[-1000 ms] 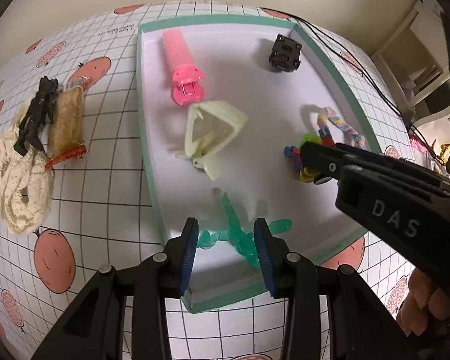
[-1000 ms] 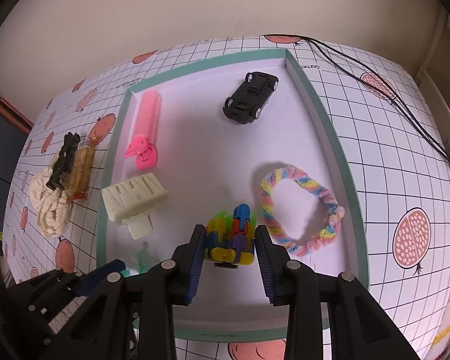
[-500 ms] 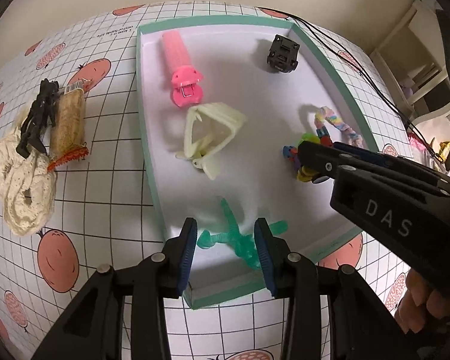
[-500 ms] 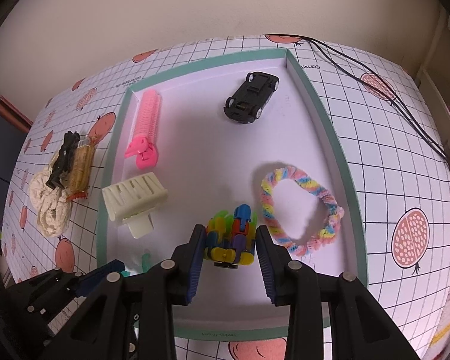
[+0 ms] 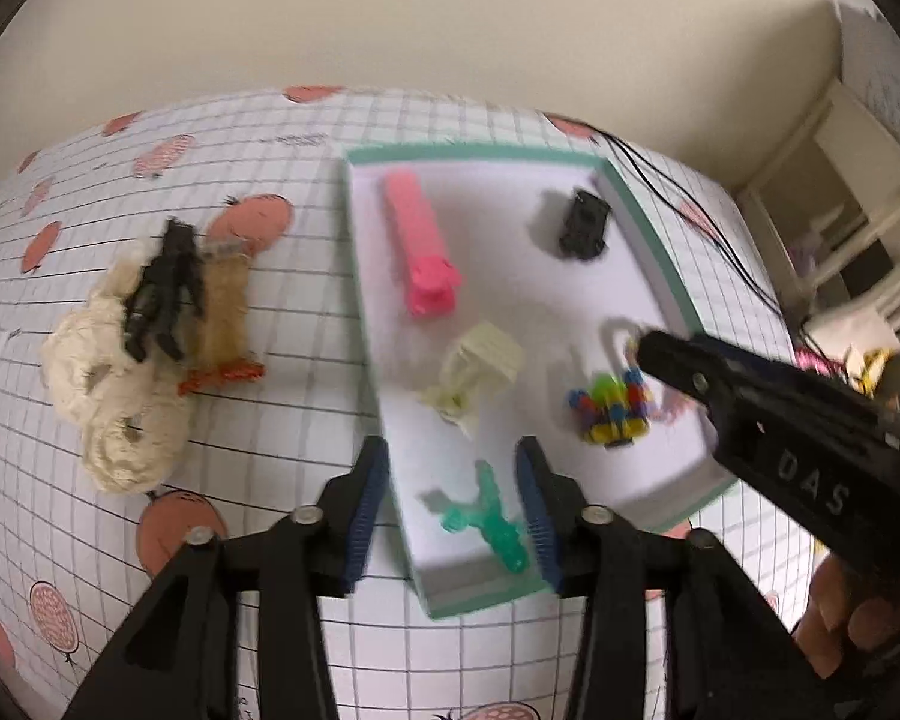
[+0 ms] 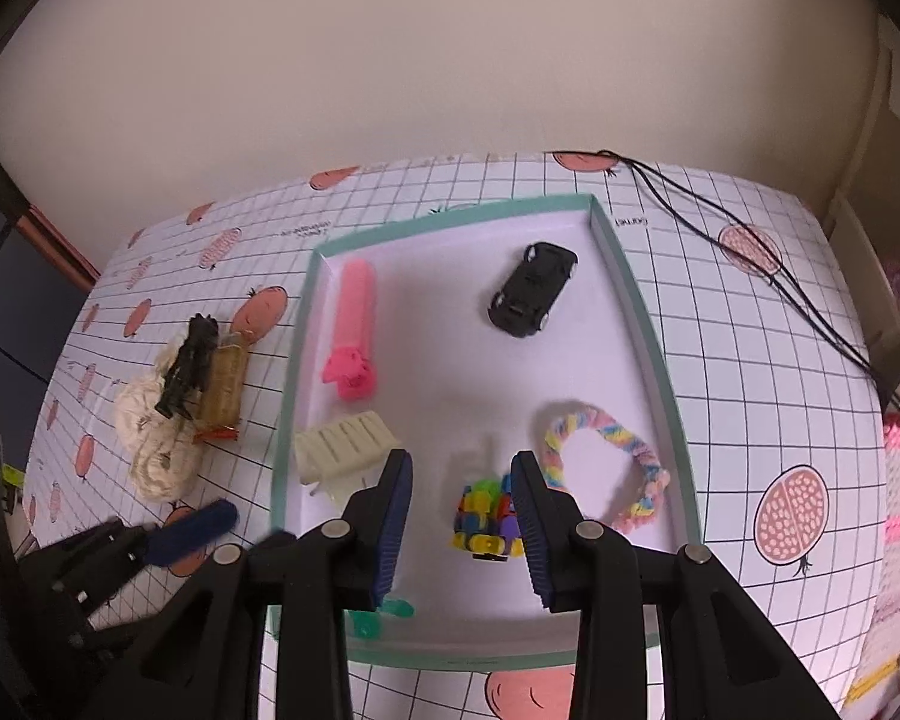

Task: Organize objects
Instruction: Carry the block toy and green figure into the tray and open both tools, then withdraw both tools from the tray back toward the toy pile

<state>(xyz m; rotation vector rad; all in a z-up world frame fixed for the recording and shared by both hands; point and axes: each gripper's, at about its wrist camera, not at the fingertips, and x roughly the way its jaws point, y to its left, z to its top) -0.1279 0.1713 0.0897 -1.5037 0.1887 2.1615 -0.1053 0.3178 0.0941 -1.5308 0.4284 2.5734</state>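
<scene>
Both grippers hang above the near end of a shallow teal-rimmed tray (image 6: 642, 324) with a white floor, on a table (image 6: 750, 420) covered by a grid cloth with fruit prints. Left gripper (image 5: 450, 501) jaws spread wide, holding nothing; between them, lower down, a translucent green toy figure (image 5: 486, 519) lies flat on the tray floor near the tray's near-left corner, and the left finger sits over the tray's left rim. Right gripper (image 6: 461, 531) also wide open and empty; a multicolour block toy (image 6: 486, 516) rests on the tray floor between its fingers, close to the right finger; contact cannot be told. Just right of it a pastel braided loop (image 6: 606, 468) lies flat by the tray's right wall. A cream ribbed clip (image 6: 345, 447) is against the tray's left wall, a pink cylinder-shaped toy (image 6: 354, 330) lies lengthwise along the same wall further back, and a black toy car (image 6: 531, 288) sits near the far-right corner. Outside the tray, toward the table's left edge, a pile: cream yarn bundle (image 5: 114, 396), black figure (image 5: 165, 291) on top of it, tan packet (image 5: 225, 312) touching both. Black cable (image 6: 750, 252) runs over the table's far-right part. Left view is motion-blurred.
</scene>
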